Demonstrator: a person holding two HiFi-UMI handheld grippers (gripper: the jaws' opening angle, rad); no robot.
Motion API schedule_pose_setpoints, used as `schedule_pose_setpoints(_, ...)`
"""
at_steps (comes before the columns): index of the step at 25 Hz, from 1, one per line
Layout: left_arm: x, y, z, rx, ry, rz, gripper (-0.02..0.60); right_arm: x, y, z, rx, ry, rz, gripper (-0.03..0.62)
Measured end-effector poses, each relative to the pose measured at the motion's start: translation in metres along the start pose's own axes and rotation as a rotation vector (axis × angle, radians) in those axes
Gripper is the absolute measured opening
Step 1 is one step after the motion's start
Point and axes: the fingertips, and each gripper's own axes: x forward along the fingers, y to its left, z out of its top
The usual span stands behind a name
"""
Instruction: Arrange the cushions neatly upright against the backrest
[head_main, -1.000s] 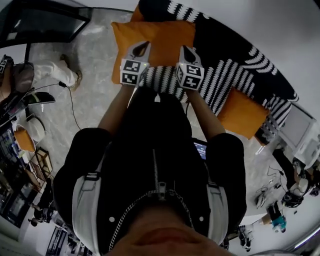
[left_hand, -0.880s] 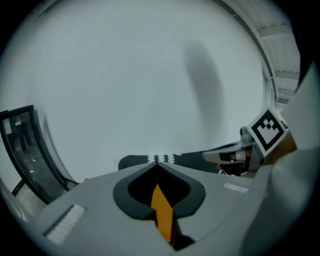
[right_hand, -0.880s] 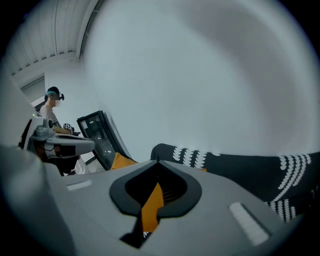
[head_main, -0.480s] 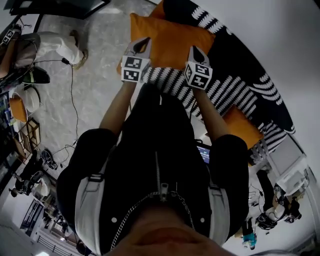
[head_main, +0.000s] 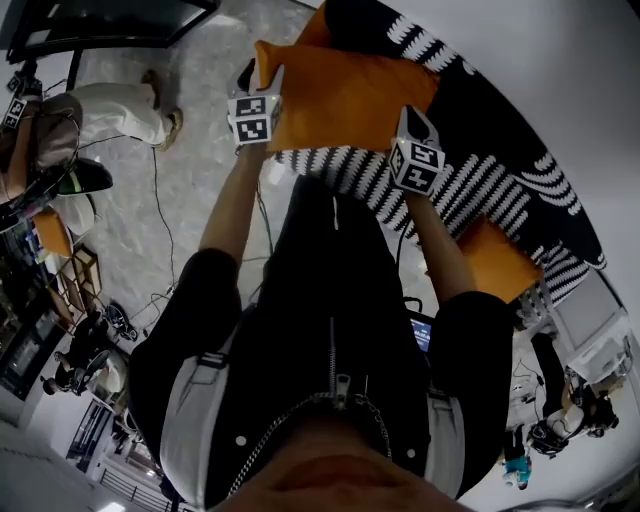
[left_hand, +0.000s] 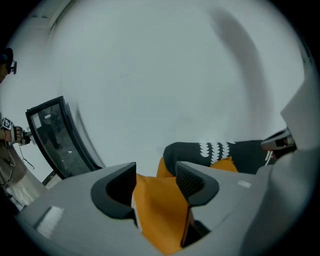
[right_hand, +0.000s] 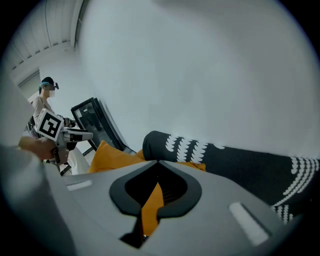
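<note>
An orange cushion (head_main: 345, 95) lies on the sofa in front of its black backrest (head_main: 480, 95). My left gripper (head_main: 250, 78) is at the cushion's left edge. Its jaws have just been opening and stand open, with a fold of orange cushion (left_hand: 160, 215) loose between them. My right gripper (head_main: 412, 120) is at the cushion's right near corner, shut on a pinch of its orange fabric (right_hand: 151, 205). A second orange cushion (head_main: 498, 262) lies flat farther right on the striped seat (head_main: 480, 190).
A person in light clothes (head_main: 110, 115) is on the floor to the left, beside a dark glass-fronted cabinet (head_main: 90, 20). Cables (head_main: 160, 200) run across the marble floor. A white unit (head_main: 590, 310) and clutter stand at the right.
My left gripper has gone from the cushion's near edge out to its left edge. The right gripper has shifted right and down along the near edge. The cushion sits farther up the picture.
</note>
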Motion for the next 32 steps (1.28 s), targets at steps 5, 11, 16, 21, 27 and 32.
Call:
schedule_pose_setpoints(5,0.058,0.034,-0.012,-0.035,0.065,0.073,0.249,0.011,-0.021,-0.017,0.021,0.043,-0.033,0.003)
schedule_pose_setpoints(11,0.114,0.051,-0.03,0.048,0.145,0.063,0.249,0.01,-0.035,-0.033,0.06,0.078,-0.083,0.003)
schedule_pose_setpoints(16,0.116,0.06,-0.052,-0.096,0.227,0.055,0.214,0.018,-0.044,-0.033,0.079,0.081,-0.097,0.003)
schedule_pose_setpoints(21,0.102,0.038,-0.063,-0.058,0.212,-0.006,0.056,0.034,-0.061,-0.035,0.086,0.088,-0.131,0.003)
schedule_pose_setpoints(27,0.054,0.006,-0.067,-0.106,0.142,-0.053,0.04,0.028,-0.087,-0.037,0.097,0.09,-0.159,0.003)
schedule_pose_setpoints(32,0.003,-0.033,-0.07,-0.115,0.098,-0.079,0.035,0.008,-0.119,-0.032,0.101,0.07,-0.161,0.004)
